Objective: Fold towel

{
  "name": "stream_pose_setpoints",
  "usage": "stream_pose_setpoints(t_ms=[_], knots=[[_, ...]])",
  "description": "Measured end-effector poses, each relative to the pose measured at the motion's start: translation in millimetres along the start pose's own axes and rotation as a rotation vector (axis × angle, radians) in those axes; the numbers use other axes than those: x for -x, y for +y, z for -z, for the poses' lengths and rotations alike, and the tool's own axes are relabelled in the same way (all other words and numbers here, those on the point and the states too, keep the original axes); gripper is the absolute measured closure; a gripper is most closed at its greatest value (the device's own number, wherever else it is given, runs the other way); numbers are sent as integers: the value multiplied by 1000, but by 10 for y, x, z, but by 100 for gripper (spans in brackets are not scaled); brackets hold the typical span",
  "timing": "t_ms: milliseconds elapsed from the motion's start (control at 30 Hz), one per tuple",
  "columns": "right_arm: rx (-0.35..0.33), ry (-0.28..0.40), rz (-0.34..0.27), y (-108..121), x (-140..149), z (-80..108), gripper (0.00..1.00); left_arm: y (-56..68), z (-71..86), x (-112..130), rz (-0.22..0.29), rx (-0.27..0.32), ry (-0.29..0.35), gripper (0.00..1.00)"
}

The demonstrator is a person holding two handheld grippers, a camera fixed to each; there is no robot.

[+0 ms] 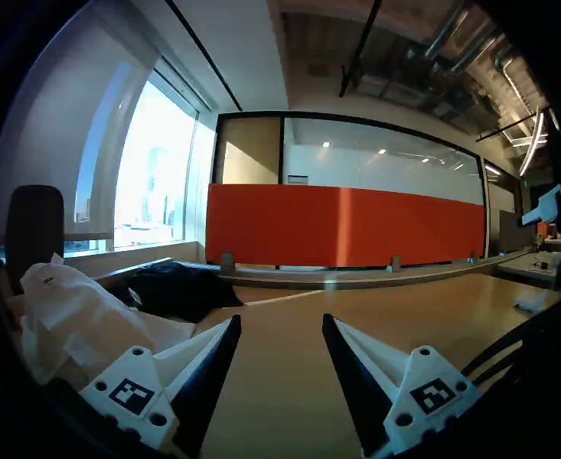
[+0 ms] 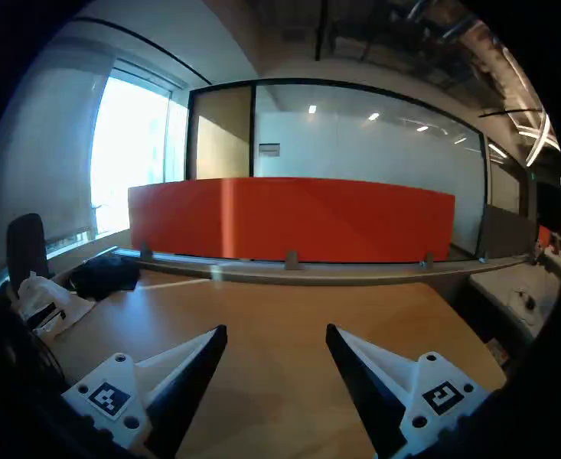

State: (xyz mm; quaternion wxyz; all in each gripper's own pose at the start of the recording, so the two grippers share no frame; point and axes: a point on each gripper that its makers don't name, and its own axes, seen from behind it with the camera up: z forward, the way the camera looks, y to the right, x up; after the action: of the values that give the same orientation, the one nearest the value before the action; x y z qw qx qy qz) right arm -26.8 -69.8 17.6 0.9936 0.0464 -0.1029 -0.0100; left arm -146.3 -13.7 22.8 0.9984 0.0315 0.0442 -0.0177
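My left gripper [image 1: 280, 321] hangs open over the wooden desk [image 1: 402, 321], nothing between its white fingers. My right gripper [image 2: 275, 330] is open too, above the same desk [image 2: 295, 314], also holding nothing. At the left of the desk lies a crumpled white cloth or bag [image 1: 73, 321], seen smaller in the right gripper view as a white bundle [image 2: 39, 294]. Whether it is the towel I cannot tell. Behind it sits a dark heap of fabric [image 1: 177, 289], [image 2: 106, 275].
An orange divider panel [image 1: 341, 226] runs along the desk's far edge. A dark chair back [image 1: 34, 226] stands at the left by the bright window [image 1: 154, 176]. Another desk with small items [image 2: 521, 294] lies to the right.
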Motion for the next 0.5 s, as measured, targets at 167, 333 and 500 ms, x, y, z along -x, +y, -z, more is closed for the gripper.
stream_pose_setpoints(t_ms=[167,333,500], knots=[[-1,-1,3,6,7,-3,0,-20,-21,64,-12,-2,-8,22],[-2,-3,4,13,35,-4,0,28,-39,103,-37,6,-15,22],[-2,-4,-4,28,61,0,0,49,-58,114,-39,12,-17,22]])
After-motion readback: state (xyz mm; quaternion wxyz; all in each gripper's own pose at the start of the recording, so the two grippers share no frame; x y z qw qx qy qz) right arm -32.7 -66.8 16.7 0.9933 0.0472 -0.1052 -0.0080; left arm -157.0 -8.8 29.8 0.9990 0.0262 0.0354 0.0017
